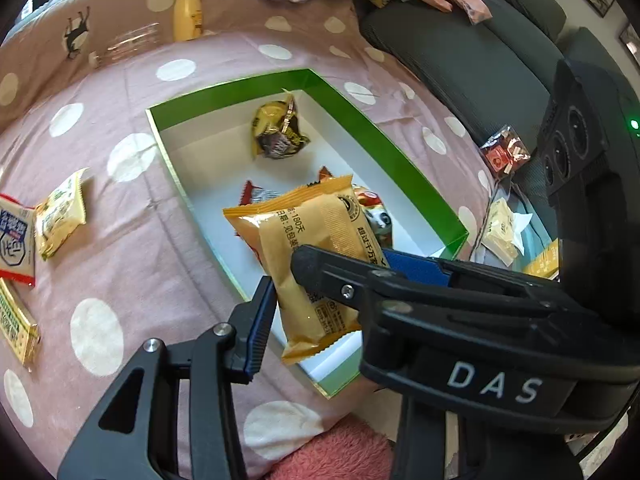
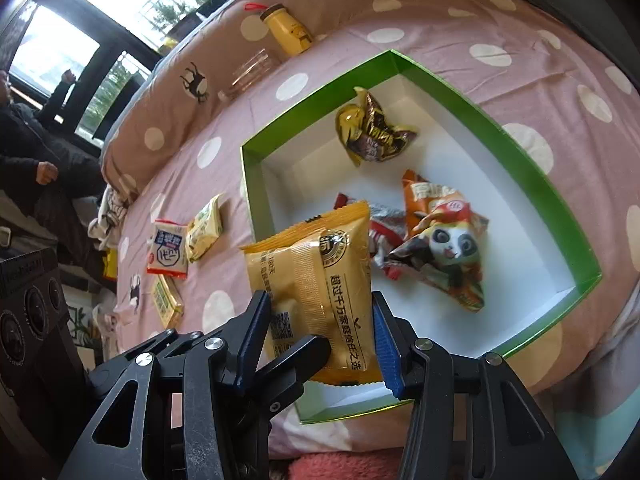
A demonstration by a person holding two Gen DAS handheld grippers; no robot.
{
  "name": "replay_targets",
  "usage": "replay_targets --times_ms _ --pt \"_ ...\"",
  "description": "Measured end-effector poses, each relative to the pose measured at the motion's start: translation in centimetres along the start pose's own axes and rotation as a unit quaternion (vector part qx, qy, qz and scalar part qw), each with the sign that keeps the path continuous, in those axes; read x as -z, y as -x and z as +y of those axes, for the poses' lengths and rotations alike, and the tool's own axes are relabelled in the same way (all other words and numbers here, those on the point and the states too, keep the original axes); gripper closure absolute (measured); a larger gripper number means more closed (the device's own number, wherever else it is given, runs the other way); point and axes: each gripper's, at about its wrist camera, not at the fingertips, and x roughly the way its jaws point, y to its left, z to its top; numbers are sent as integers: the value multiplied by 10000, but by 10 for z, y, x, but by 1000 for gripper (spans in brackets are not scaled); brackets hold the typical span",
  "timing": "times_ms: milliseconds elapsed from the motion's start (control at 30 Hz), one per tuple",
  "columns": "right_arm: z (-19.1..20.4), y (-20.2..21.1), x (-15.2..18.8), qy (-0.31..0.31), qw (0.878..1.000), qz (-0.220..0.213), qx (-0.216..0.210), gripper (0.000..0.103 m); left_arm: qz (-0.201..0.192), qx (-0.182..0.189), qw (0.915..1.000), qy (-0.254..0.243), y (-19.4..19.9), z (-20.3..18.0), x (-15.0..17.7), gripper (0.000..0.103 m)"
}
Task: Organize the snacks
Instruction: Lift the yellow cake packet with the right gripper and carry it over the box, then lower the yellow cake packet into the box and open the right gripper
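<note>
An orange-yellow snack packet (image 1: 308, 256) (image 2: 320, 288) hangs over the near part of a green box with a white floor (image 1: 360, 120) (image 2: 500, 120). My right gripper (image 2: 318, 332) is shut on the packet's lower end, blue pads on both sides. In the left wrist view the right gripper's black finger (image 1: 320, 272) crosses the packet, and my left gripper's left finger (image 1: 260, 320) touches the packet's edge; its right finger is hidden. In the box lie a gold-brown packet (image 1: 276, 128) (image 2: 372, 132), a panda packet (image 2: 444, 256) and a red-silver wrapper (image 2: 380, 228).
On the pink polka-dot bedcover (image 1: 120, 240) left of the box lie several snack packets (image 1: 60, 216) (image 2: 168, 248). A yellow bottle (image 1: 186, 12) (image 2: 288, 32) and a clear jar (image 2: 248, 72) lie at the back. A dark sofa (image 1: 460, 52) with a red packet (image 1: 504, 152) is right.
</note>
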Motion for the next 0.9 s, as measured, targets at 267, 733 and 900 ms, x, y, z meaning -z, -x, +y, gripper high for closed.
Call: replay_targets --times_ms 267,733,900 --pt "-20 0 -2 -170 9996 -51 218 51 234 92 9996 -92 -22 -12 -6 64" --pt "-40 -15 -7 -437 9982 135 382 51 616 139 9980 -41 -48 -13 -12 64" --pt "-38 -19 -8 -359 9976 156 573 51 711 126 9974 -12 -53 -13 -13 64"
